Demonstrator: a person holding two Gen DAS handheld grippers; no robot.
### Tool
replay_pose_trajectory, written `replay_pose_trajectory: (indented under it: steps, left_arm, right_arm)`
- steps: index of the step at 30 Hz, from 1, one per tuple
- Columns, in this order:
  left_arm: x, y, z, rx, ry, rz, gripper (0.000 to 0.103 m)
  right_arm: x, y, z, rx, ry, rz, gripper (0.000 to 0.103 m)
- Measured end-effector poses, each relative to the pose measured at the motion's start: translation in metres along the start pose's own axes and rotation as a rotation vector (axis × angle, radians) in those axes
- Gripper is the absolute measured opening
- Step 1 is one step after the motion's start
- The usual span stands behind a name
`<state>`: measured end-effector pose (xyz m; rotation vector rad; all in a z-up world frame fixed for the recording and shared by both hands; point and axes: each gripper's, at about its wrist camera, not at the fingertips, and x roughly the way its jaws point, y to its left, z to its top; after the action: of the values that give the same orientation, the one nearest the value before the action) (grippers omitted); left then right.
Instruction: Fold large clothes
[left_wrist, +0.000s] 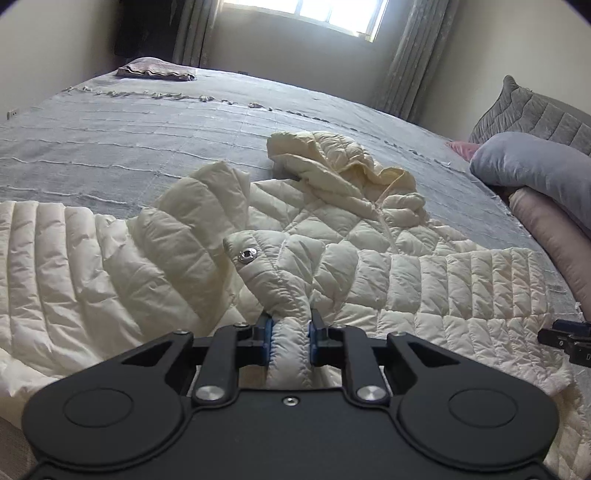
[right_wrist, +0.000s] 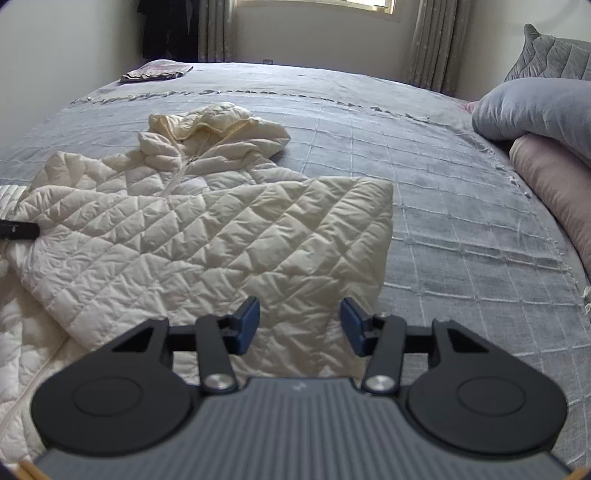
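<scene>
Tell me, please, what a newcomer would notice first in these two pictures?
A cream quilted hooded puffer jacket lies spread across the grey grid-stitched bedspread, hood towards the window. The left gripper has its jaws shut on a bunched sleeve with a silver snap button, while the right gripper hovers open over the jacket's folded side. A folded pinkish blanket lies at the far corner.

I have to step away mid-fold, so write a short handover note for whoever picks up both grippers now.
Left gripper: shut on a puffy fold of the cream jacket, near its snap button.
Right gripper: open, empty, hovering over the jacket's near right edge.
Jacket lies on the grey bed, hood towards the window; one sleeve is already folded across the front.
Left to do: fold in the side the left gripper holds, then fold the body up and flatten it.
</scene>
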<state>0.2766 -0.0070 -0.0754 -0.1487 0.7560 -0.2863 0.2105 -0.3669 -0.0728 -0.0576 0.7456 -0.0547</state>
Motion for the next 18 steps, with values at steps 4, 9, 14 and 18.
replay_pose_trajectory:
  steps: [4,9,14,18]
  left_arm:
    - [0.011,0.004,-0.011,0.055,0.023,0.016,0.024]
    - [0.009,0.005,-0.013,0.066,0.017,0.012,0.028]
    - [-0.021,0.005,-0.008,0.075,-0.005,0.022,0.067]
    - [-0.057,0.024,-0.005,0.053,-0.066,0.055,0.087]
  right_arm:
    - [0.028,0.001,-0.003,0.003,0.058,0.002,0.045]
    - [0.045,-0.003,-0.006,0.052,0.097,0.018,0.045]
    - [0.034,-0.001,-0.003,0.019,0.097,0.028,0.055]
    - [0.015,0.002,-0.001,0.046,0.095,0.065,0.079]
